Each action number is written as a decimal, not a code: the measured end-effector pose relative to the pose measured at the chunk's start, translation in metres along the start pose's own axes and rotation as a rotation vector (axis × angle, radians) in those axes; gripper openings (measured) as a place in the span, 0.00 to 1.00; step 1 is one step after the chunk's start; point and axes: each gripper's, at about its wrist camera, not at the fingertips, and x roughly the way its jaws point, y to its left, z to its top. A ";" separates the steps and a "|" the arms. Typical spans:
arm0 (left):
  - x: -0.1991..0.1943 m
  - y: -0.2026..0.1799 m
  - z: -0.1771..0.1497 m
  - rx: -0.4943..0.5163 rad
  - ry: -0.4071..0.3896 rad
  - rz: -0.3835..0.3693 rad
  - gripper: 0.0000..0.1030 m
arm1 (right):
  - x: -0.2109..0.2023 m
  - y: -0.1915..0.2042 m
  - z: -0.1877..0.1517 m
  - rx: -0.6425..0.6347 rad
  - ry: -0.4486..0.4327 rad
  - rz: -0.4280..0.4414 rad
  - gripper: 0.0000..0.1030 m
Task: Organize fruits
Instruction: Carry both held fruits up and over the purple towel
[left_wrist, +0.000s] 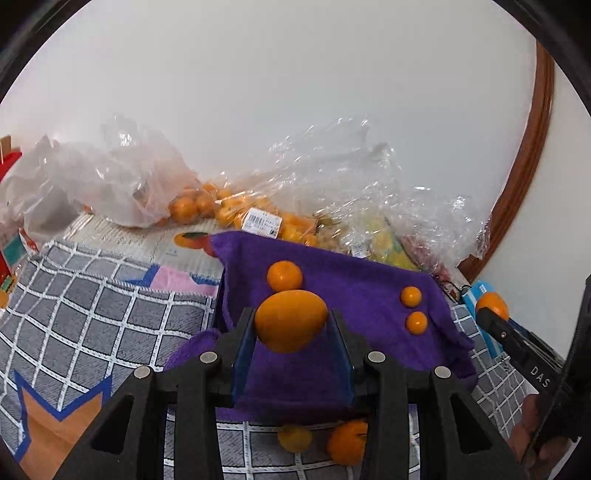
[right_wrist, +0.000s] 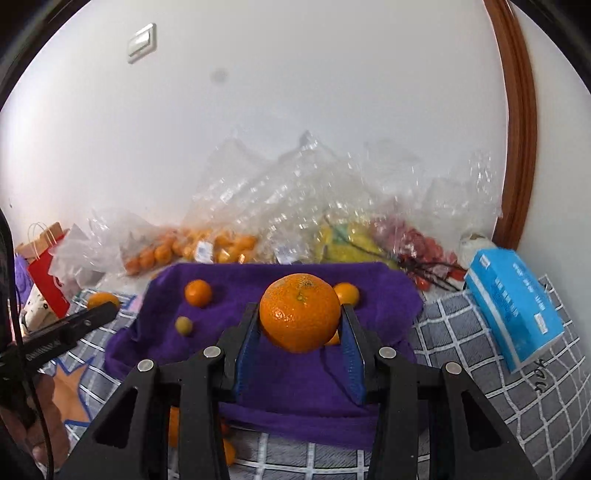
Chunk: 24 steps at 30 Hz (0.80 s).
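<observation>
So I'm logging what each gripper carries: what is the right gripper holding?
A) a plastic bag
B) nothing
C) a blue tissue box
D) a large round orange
D: in the right wrist view, the right gripper has its blue-padded fingers closed on a large round orange above the purple towel.

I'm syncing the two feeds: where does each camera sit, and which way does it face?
Left wrist: on the left hand-held gripper, facing the wall over the purple towel; it grips an oval orange fruit.
Right wrist: on the right hand-held gripper, facing likewise; it grips a mandarin.
Shared: towel, bagged fruit, each other's gripper.
</observation>
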 end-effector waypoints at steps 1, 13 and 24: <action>0.003 0.002 0.000 -0.009 0.005 -0.002 0.36 | 0.004 -0.004 -0.001 0.008 0.013 -0.002 0.41; 0.021 0.009 -0.006 -0.021 0.021 -0.020 0.36 | 0.020 -0.025 -0.009 0.050 0.030 -0.022 0.41; 0.035 0.009 -0.011 -0.008 0.048 -0.014 0.36 | 0.052 -0.018 -0.025 0.028 0.124 -0.007 0.41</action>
